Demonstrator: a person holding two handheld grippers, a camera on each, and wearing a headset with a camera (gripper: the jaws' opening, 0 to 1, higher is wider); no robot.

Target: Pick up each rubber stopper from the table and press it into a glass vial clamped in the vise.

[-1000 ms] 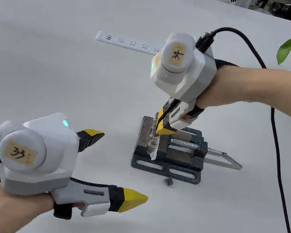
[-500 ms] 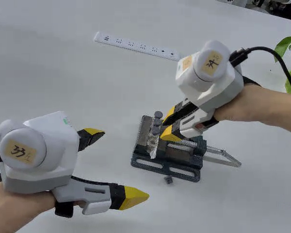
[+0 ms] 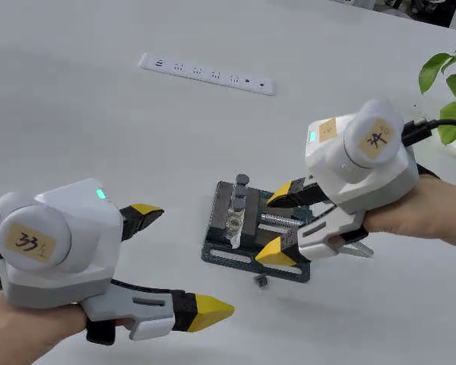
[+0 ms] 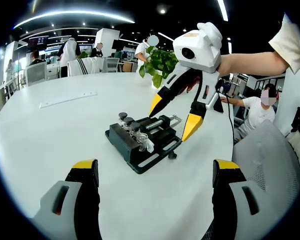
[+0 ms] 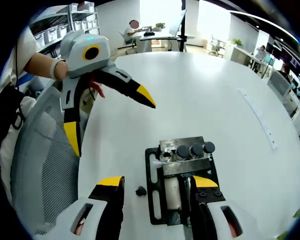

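Note:
A dark vise (image 3: 220,245) on the white table holds a row of glass vials. Three of them carry dark rubber stoppers (image 3: 240,192); the nearest vial (image 3: 232,223) is unstoppered. One loose stopper (image 3: 261,280) lies on the table in front of the vise. My right gripper (image 3: 272,226) hovers open just right of the vise, holding nothing. The left gripper (image 3: 178,258) stands open at the lower left, well away from the vise. The right gripper view looks down on the vise (image 5: 156,205), the stoppers (image 5: 195,149), the loose stopper (image 5: 140,190) and the left gripper (image 5: 110,120).
A white power strip (image 3: 207,74) lies at the far side of the table. A green plant (image 3: 444,76) stands at the right edge, with a black cable (image 3: 441,114) beside it. A mesh chair (image 5: 35,165) is off the table's edge.
The right gripper has drawn back from over the vise to the right and lower, and has opened wide. The stoppered vials have come into sight. The left gripper has stayed put.

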